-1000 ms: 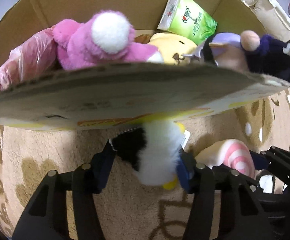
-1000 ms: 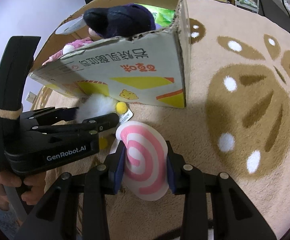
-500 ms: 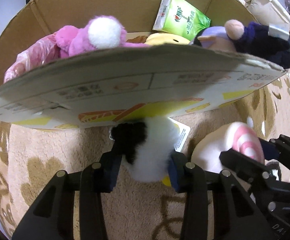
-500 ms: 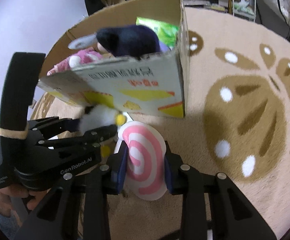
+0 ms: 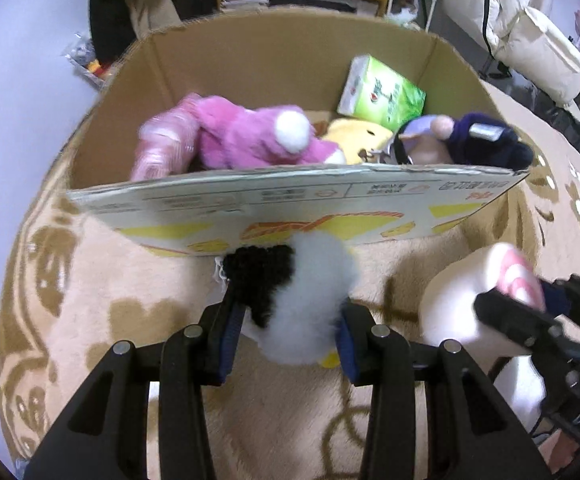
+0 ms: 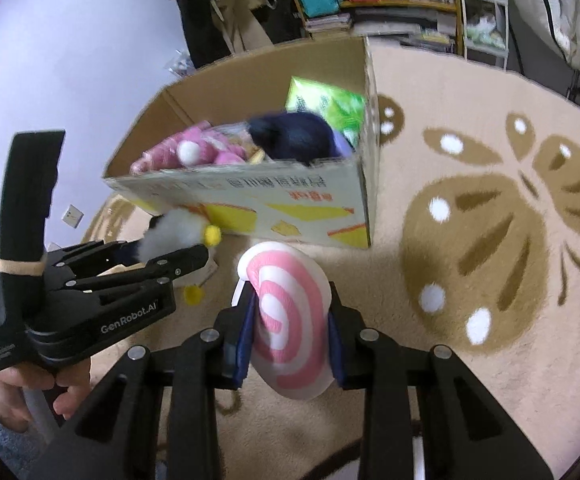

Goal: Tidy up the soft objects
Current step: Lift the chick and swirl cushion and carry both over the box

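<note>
Nearest in the left wrist view, the left gripper has its blue pads pressed into the sides of a fluffy black-and-white penguin plush, the fur bulging out around the fingers and a yellow foot poking out below; the jaws are only partly closed because the toy fills the gap. To its right, the right gripper is clamped on a white cushion with a pink spiral, its narrow jaws squeezing the cushion's edge so that the round face stands upright between the fingers. Both toys appear clear of the beige patterned rug beneath, so the step in hand looks like the carry: two soft items picked up together and on their way to the container. Just ahead of both grippers stands the open cardboard box, its printed near wall facing them and its rim about level with the held toys. Inside, beyond that wall, lie a pink plush, a yellow plush, a dark purple plush resting on the rim, and a green tissue pack against the far corner. The next move calls for lifting both toys above the near wall, moving forward over the free spots, and opening the jaws only once past the rim.
</note>
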